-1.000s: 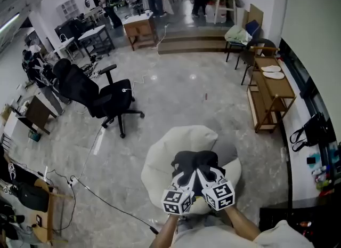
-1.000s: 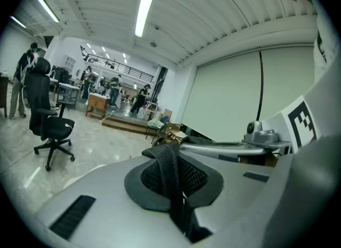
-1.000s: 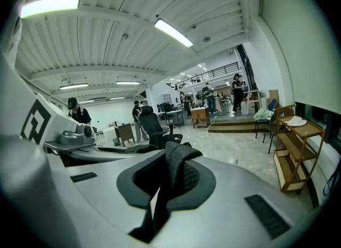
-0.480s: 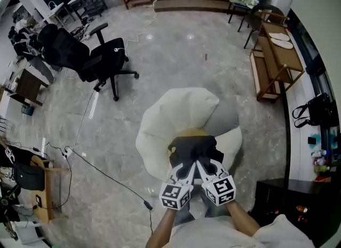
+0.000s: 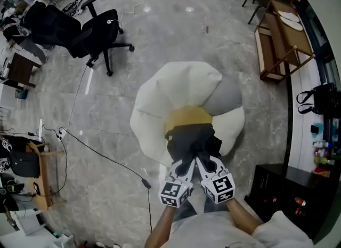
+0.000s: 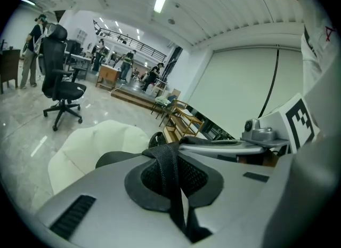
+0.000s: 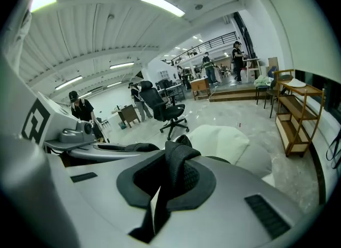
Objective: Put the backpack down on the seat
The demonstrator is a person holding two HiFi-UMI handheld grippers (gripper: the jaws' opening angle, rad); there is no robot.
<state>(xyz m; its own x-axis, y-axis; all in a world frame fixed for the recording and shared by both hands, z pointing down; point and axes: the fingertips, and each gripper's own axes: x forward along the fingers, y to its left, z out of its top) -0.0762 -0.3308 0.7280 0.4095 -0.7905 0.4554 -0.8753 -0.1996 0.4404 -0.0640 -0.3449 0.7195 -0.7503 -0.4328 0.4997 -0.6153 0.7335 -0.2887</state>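
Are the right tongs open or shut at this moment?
Shut. In the right gripper view, the right tongs are closed on a black strap of the backpack, with no gap between the jaws.

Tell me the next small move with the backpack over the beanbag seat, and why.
Probably lower both grippers together a little. The left gripper and right gripper are each shut on a black strap of the backpack, which hangs over the front of the seat; whether it rests there is unclear.
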